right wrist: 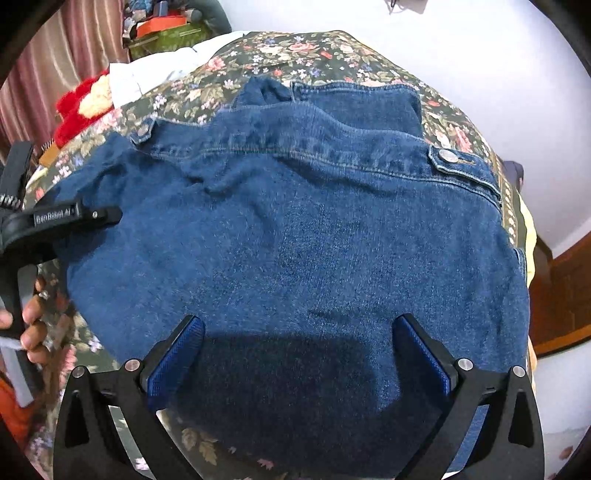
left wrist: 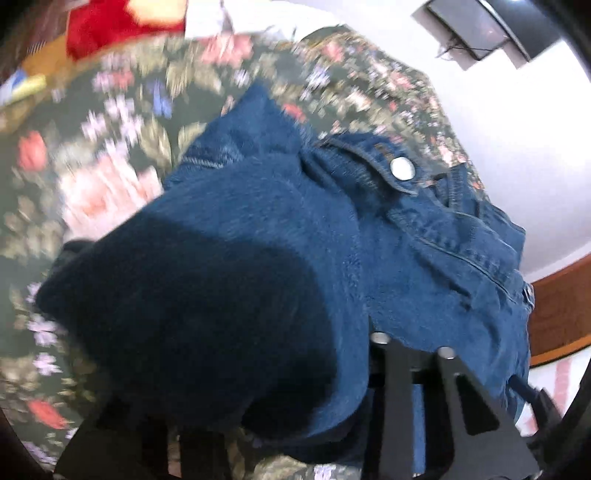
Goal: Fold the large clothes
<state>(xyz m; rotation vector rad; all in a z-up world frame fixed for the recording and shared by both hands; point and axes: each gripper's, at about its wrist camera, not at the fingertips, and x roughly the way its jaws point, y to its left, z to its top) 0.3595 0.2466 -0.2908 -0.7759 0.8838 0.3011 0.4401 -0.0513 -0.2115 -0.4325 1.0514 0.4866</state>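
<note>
A blue denim jacket [right wrist: 295,240] lies back side up on a floral bedspread [right wrist: 295,51], with a waist tab and metal button [right wrist: 447,156] at its right. My right gripper [right wrist: 297,354] is open just above the jacket's near part, its blue pads [right wrist: 177,354] wide apart. My left gripper [right wrist: 88,216] reaches onto the jacket's left edge. In the left wrist view the denim [left wrist: 258,240] drapes over the left gripper [left wrist: 369,387]; its fingers [left wrist: 443,387] are mostly covered, so their state is unclear. The button [left wrist: 402,168] shows there too.
A red plush item [right wrist: 79,107] and white cloth [right wrist: 147,75] lie at the bed's far left. Boxes [right wrist: 162,33] stand behind them by a curtain. White wall and wooden furniture [right wrist: 561,295] are at the right. A dark screen [left wrist: 476,29] hangs on the wall.
</note>
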